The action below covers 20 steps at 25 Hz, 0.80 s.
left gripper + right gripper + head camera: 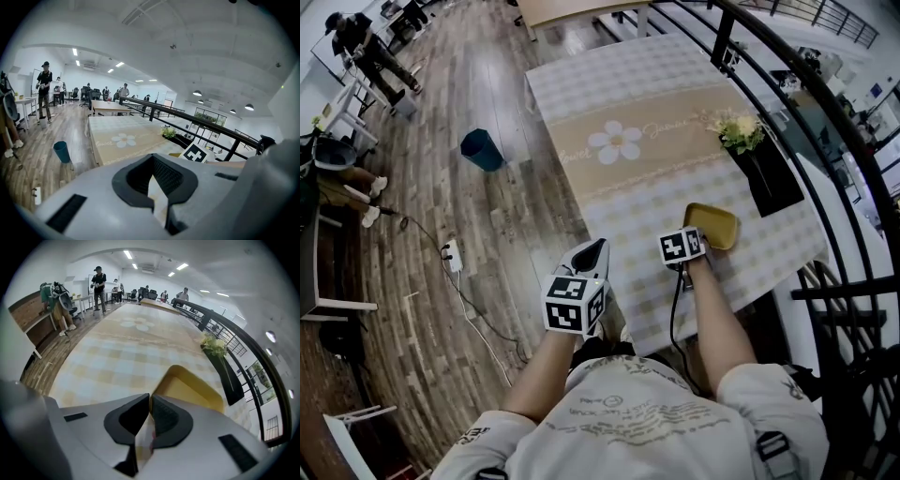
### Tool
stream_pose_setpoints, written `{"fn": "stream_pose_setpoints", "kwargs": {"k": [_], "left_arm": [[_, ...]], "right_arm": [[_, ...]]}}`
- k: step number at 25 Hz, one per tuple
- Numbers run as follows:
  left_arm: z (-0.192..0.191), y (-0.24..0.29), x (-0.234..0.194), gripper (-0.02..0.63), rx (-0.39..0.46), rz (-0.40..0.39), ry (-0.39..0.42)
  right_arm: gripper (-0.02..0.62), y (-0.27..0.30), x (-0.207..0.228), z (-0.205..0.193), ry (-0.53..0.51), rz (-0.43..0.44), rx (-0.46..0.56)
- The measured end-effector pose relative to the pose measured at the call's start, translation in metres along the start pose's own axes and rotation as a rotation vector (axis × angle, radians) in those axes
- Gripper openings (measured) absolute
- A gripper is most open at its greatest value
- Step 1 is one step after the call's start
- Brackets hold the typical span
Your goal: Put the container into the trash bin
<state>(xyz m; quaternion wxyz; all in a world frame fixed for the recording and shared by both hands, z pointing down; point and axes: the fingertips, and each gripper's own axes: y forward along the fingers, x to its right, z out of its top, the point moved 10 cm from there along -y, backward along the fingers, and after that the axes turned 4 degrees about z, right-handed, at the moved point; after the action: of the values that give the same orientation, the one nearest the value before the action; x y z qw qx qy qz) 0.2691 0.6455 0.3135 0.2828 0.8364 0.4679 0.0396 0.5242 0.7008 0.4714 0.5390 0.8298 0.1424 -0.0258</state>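
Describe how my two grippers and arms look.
Left gripper and right gripper: pale grey shells, black ribbed pads, each topped by a cube of black-and-white square markers. A black cable trails from the right one. Forearms are bare below a light printed T-shirt's short sleeves.

Wood-plank floor [441,131] fills the frame's left, a checked-cloth table [609,80] the centre, black railing [724,37] at right, strip lights [127,254] overhead

checked table [656,178] under yellow container [713,225], flower planter [766,176]
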Motion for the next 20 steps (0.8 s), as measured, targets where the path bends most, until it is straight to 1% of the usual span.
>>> {"fn": "stream_pose_setpoints", "kwargs": {"k": [7, 10, 20], "left_arm": [[0.003, -0.005, 0.005, 0.005, 0.017, -0.015, 0.008], [0.004, -0.008, 0.007, 0.005, 0.030, -0.021, 0.007], [0.012, -0.025, 0.017, 0.005, 0.070, -0.021, 0.020]], "right_arm": [[0.018, -0.026, 0.001, 0.002, 0.023, -0.017, 0.070], [0.017, -0.043, 0.000, 0.004, 0.039, -0.008, 0.109], [0.016, -0.121, -0.005, 0.020, 0.082, 0.015, 0.290]]}}
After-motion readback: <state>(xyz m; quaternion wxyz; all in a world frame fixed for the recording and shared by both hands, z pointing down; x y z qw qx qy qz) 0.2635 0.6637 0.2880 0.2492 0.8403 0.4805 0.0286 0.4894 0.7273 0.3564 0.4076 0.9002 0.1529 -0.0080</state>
